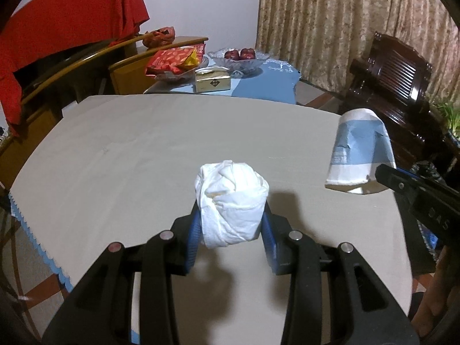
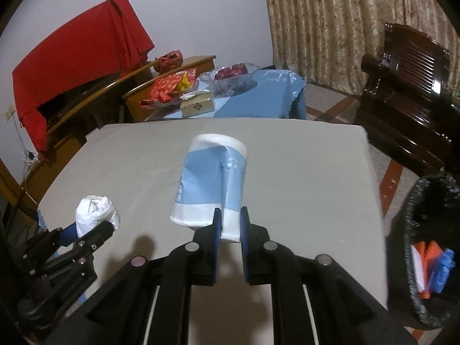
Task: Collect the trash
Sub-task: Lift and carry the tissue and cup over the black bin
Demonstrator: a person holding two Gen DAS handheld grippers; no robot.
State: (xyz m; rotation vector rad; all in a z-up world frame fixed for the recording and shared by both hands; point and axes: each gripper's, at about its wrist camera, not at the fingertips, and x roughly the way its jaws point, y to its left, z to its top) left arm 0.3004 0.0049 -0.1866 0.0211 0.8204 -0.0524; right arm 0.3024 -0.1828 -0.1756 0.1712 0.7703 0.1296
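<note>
On the left, the left gripper [image 1: 233, 224] pinches a crumpled white tissue wad [image 1: 231, 204] between its blue pads, holding it clear of the grey tabletop [image 1: 129, 149], on which its shadow falls below. The wad bulges past the pads on both sides, so the hold looks soft; a steady squeeze, no tighter, should keep it from slipping without tearing the paper. Further right, the right gripper [image 2: 231, 224] has its jaws pressed close on the folded wall of a crushed blue-and-white paper cup [image 2: 210, 184], which hangs from that pinch near its bottom rim, mouth pointing away from the camera. Because only a thin fold is caught, the cup could swing or peel free if the hand jerks. At the far right of the right wrist view a black-bagged trash bin [image 2: 414, 230] stands beside the table edge, with some orange, white and blue scraps already in it. The step in hand appears to be carrying both pieces to that bin. It would go best with the cup brought over the opening first, since it is nearer, and released only once fully above the rim; the tissue then follows, crossing the table without brushing the other gripper.
</note>
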